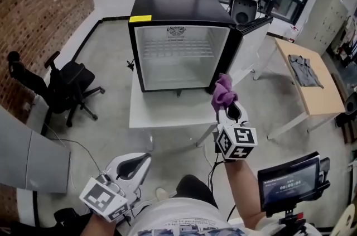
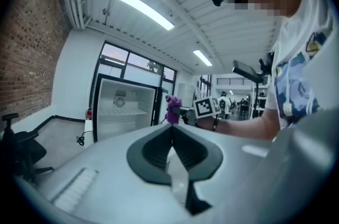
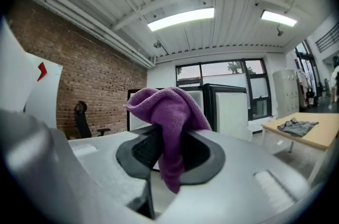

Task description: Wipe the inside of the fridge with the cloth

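Beyond, a boxy fridge (image 1: 173,6) gapes; right tool (image 3: 169,150) clamps fuzzy purple cloth (image 3: 170,106) (bunched), left tool (image 2: 172,134) closed empty.

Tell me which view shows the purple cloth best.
Right gripper view: the purple cloth fills the centre, pinched between the jaws, weave visible. Head view shows it small, near the open fridge; left gripper view, only a distant purple speck.

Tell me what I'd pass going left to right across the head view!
chair → fridge → table
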`<action>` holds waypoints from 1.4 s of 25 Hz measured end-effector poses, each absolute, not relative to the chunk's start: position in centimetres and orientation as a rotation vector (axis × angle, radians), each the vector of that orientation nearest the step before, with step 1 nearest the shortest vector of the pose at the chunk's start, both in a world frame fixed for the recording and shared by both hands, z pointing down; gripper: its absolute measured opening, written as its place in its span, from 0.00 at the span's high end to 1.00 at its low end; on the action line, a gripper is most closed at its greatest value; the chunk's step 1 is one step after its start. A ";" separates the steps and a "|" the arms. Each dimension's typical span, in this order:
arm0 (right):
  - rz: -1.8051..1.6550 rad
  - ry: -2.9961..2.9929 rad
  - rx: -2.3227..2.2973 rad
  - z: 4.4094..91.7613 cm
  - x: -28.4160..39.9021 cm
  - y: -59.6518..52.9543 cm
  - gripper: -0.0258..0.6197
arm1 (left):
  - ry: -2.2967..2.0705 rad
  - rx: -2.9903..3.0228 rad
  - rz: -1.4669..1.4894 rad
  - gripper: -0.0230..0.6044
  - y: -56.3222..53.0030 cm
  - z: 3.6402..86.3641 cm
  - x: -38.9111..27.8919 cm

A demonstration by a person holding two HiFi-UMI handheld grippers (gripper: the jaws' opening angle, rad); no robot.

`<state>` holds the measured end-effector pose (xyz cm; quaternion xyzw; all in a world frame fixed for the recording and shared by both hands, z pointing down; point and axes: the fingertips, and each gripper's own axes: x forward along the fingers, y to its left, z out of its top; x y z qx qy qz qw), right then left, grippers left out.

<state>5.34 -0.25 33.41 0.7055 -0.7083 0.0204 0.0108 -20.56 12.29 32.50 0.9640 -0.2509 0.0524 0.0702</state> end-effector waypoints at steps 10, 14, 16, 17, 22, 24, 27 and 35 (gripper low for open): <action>-0.002 -2.014 2.427 30.9 8.9 -7.9 0.83 | -0.730 2.904 0.168 0.95 9.4 32.0 -20.9; 0.022 -1.941 2.491 31.2 10.7 -13.3 0.84 | -0.725 2.925 0.212 0.95 6.3 31.8 -20.4; 0.022 -1.892 2.520 31.2 11.6 -15.2 0.83 | -0.729 2.927 0.216 0.95 5.1 31.5 -20.2; 0.015 -1.868 2.529 31.3 11.9 -16.1 0.83 | -0.734 2.926 0.220 0.95 4.6 31.3 -20.2; -0.001 -1.790 2.548 31.4 13.0 -20.4 0.83 | -0.742 2.926 0.243 0.95 2.3 31.1 -19.8; -0.001 -1.765 2.551 31.5 13.3 -21.8 0.83 | -0.738 2.919 0.249 0.95 1.6 31.2 -19.6; 0.025 -1.743 2.561 31.8 13.9 -23.3 0.84 | -0.728 2.905 0.246 0.95 0.9 31.3 -19.3; 0.067 -1.723 2.569 32.4 14.7 -26.9 0.84 | -0.758 2.886 0.259 0.95 0.0 31.4 -19.0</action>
